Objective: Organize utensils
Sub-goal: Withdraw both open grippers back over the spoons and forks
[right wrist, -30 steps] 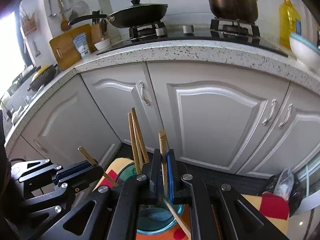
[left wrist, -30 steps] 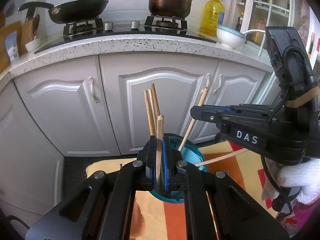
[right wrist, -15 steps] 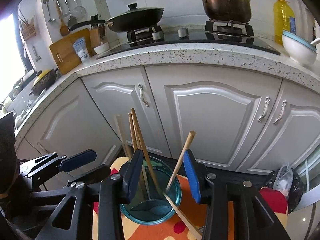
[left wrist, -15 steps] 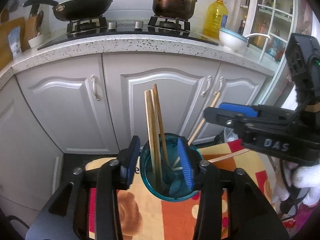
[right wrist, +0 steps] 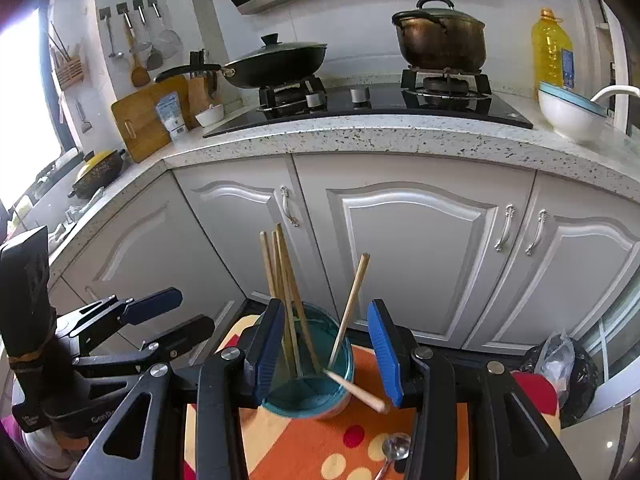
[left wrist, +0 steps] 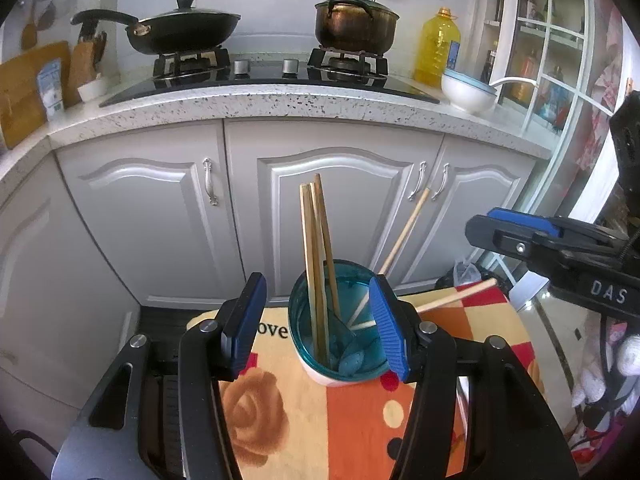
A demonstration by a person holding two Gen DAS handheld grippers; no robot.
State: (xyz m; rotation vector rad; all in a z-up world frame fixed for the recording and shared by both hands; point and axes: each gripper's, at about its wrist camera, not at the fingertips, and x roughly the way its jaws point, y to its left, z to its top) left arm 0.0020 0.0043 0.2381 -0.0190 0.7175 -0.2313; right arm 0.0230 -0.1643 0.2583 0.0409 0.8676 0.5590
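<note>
Nearest, the left tongs (left wrist: 316,320) have just been opening; their jaws stand apart over the cup (left wrist: 340,344), gripping nothing. The right tongs (right wrist: 326,354) also stand apart and empty, either side of the same cup. It sits on a flowered cloth (left wrist: 280,400) and holds several chopsticks (left wrist: 316,264), one leaning over the rim. A spoon (right wrist: 394,446) lies on the cloth. Behind stand white cabinets (left wrist: 332,200).

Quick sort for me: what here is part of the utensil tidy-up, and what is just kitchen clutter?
Part of the job:
- teal cup
- chopsticks standing in it
- metal spoon on the cloth
- left tool and right tool, both open

Just lying about:
- frying pan
- pot
- oil bottle
- white bowl
- cutting board
</note>
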